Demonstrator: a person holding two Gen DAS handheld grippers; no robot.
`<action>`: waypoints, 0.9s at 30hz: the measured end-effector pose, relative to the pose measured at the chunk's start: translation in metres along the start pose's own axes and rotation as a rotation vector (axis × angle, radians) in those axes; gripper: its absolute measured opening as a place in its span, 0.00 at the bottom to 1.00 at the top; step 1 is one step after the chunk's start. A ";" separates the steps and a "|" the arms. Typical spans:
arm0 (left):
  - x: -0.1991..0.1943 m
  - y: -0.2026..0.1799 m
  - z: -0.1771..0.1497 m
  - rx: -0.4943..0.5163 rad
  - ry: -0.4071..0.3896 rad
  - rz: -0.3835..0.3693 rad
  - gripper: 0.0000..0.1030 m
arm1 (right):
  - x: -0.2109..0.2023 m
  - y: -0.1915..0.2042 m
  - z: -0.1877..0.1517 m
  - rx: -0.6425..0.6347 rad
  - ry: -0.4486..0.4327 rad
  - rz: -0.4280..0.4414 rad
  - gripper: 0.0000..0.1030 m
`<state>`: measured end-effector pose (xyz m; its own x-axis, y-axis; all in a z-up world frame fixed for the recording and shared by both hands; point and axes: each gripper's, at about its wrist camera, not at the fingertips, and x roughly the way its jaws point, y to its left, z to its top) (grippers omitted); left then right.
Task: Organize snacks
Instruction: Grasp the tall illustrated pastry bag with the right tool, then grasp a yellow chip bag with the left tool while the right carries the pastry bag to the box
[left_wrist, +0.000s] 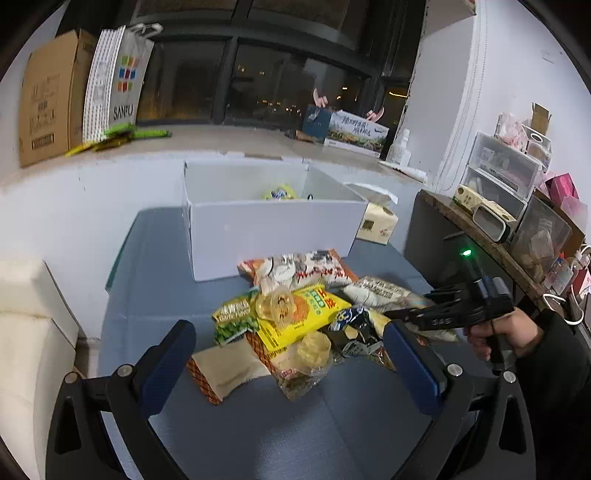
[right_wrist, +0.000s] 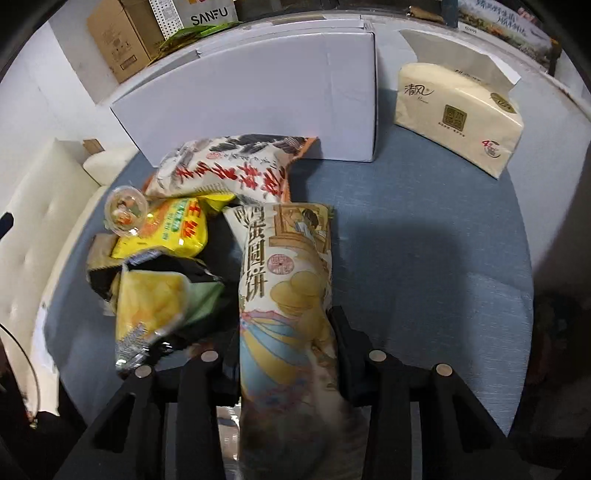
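A white box (left_wrist: 273, 236) sits open at the back of the blue worktop (left_wrist: 155, 295). Inside it a yellow packet (left_wrist: 279, 192) peeks over the front wall, and the rest of the inside is hidden. In front of the box lies a pile of snacks (left_wrist: 295, 317). There is an orange and white bag (right_wrist: 225, 170) just by the box, a yellow bag (right_wrist: 166, 230) with a clear round cup (right_wrist: 125, 212) on top, a green bag (left_wrist: 236, 319), a dark bag with yellow chips on it (right_wrist: 159, 295), and a brown packet (left_wrist: 221, 369) at the near edge. The right gripper (right_wrist: 288, 332) has its fingers pressed on a long cream bag with a drawing of a person (right_wrist: 291, 280), squeezing it from both sides. That bag points toward the box, at the right side of the pile. The left gripper (left_wrist: 288, 350) has its blue fingers (left_wrist: 412, 365) spread wide, one on each side of the pile, and they hold nothing. A hand (left_wrist: 506, 332) holds the right gripper's handle. A pack of tissues (right_wrist: 458, 118) stands to the right of the box. Behind the worktop is a pale ledge with a brown cardboard box (left_wrist: 48, 99), a white shopping bag (left_wrist: 127, 74), and a printed flat box (left_wrist: 347, 131) under a dark window (left_wrist: 258, 74). A wooden shelf (left_wrist: 491, 243) on the right holds clear drawers (left_wrist: 502, 170). A white cushion (left_wrist: 33, 332) is on the left.
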<state>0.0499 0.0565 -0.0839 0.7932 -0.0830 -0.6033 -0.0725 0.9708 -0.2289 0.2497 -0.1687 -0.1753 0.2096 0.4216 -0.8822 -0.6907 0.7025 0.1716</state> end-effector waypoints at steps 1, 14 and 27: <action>0.002 0.000 -0.002 -0.002 0.007 -0.004 1.00 | -0.002 0.001 -0.001 -0.006 -0.007 0.003 0.37; 0.050 -0.064 -0.012 0.325 0.150 -0.054 1.00 | -0.094 -0.012 -0.030 0.103 -0.250 0.060 0.35; 0.143 -0.120 -0.030 0.782 0.270 0.053 0.87 | -0.146 -0.017 -0.095 0.208 -0.358 0.053 0.35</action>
<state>0.1538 -0.0786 -0.1660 0.6211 0.0131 -0.7836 0.4147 0.8429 0.3428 0.1653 -0.2970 -0.0910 0.4305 0.6075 -0.6676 -0.5601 0.7598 0.3302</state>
